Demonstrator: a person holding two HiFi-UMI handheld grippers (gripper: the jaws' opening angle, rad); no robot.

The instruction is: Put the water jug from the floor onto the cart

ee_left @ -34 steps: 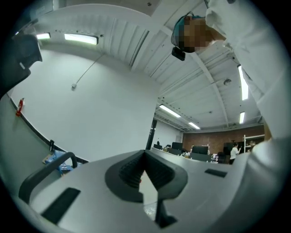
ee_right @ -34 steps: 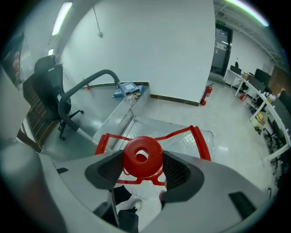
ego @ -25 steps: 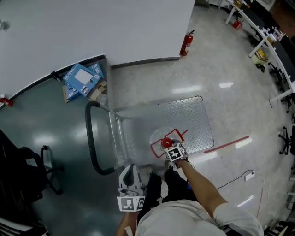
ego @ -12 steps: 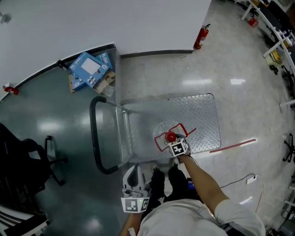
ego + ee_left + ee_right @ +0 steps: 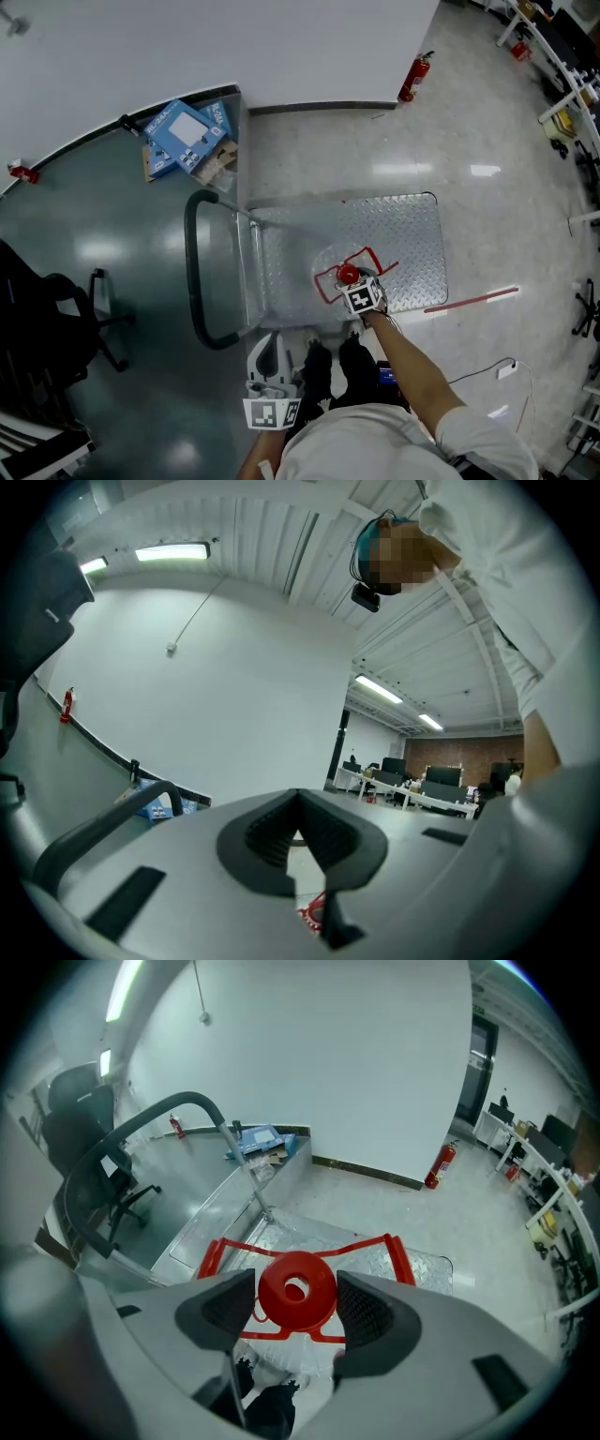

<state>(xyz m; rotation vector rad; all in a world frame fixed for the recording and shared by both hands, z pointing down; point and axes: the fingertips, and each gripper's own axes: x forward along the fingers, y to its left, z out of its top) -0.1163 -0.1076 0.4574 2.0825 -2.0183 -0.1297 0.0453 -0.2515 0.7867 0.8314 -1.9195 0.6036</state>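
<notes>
The water jug is clear, with a red cap and a red carrying frame. It is over the near part of the cart's diamond-plate deck. My right gripper comes down on it from above, its jaws shut on either side of the cap. The right gripper view shows the deck and the person's shoes below the jug. My left gripper is held low by the cart's near left corner, jaws shut and holding nothing. In its own view the left gripper points up toward the wall.
The cart's black push handle stands at the deck's left. Blue boxes lie by the white wall beyond it. An office chair is far left, a fire extinguisher by the wall, a red floor strip and a cable at right.
The head camera has shifted a little. The right gripper and the jug have edged slightly farther in over the cart deck. The left gripper has hardly moved.
</notes>
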